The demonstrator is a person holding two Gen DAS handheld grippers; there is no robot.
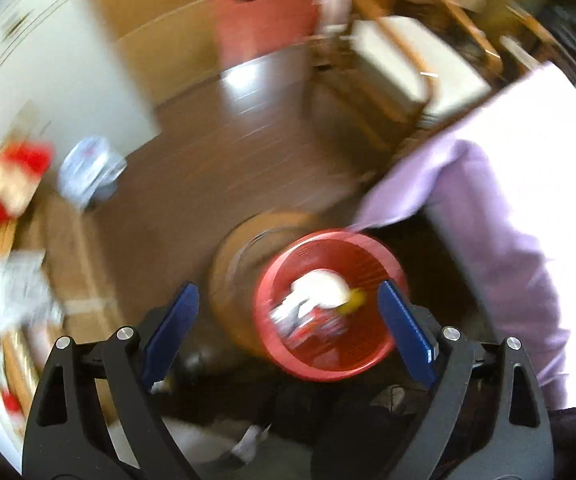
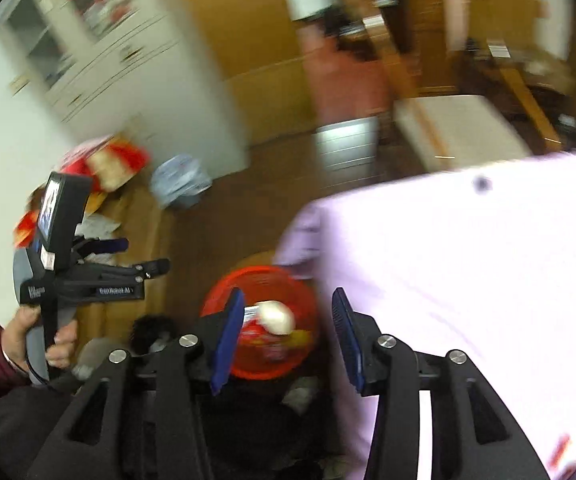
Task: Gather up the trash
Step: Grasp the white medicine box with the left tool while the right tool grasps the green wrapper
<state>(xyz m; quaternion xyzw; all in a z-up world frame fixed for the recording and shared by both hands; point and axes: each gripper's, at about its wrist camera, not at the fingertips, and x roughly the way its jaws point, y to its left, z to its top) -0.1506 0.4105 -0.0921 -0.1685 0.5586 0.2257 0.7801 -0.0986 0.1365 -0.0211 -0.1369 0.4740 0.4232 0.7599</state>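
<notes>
A red round bin (image 1: 328, 304) stands on the floor beside the table and holds trash: a white crumpled lump (image 1: 322, 286), a yellow scrap and red-and-white wrappers. My left gripper (image 1: 290, 334) is open and empty above the bin. In the right wrist view the same red bin (image 2: 264, 320) with the white lump (image 2: 276, 317) lies between the fingers of my right gripper (image 2: 286, 338), which is open and empty above it. The left gripper (image 2: 128, 268) shows there from the side, held in a hand. Both views are blurred by motion.
A table with a lilac cloth (image 1: 528, 184) (image 2: 468, 280) fills the right side. A cardboard box (image 1: 68, 264) with red packets and papers sits left. A pale blue bag (image 1: 88, 172) lies on the brown floor near a white cabinet (image 2: 108, 60). Wooden chairs stand behind.
</notes>
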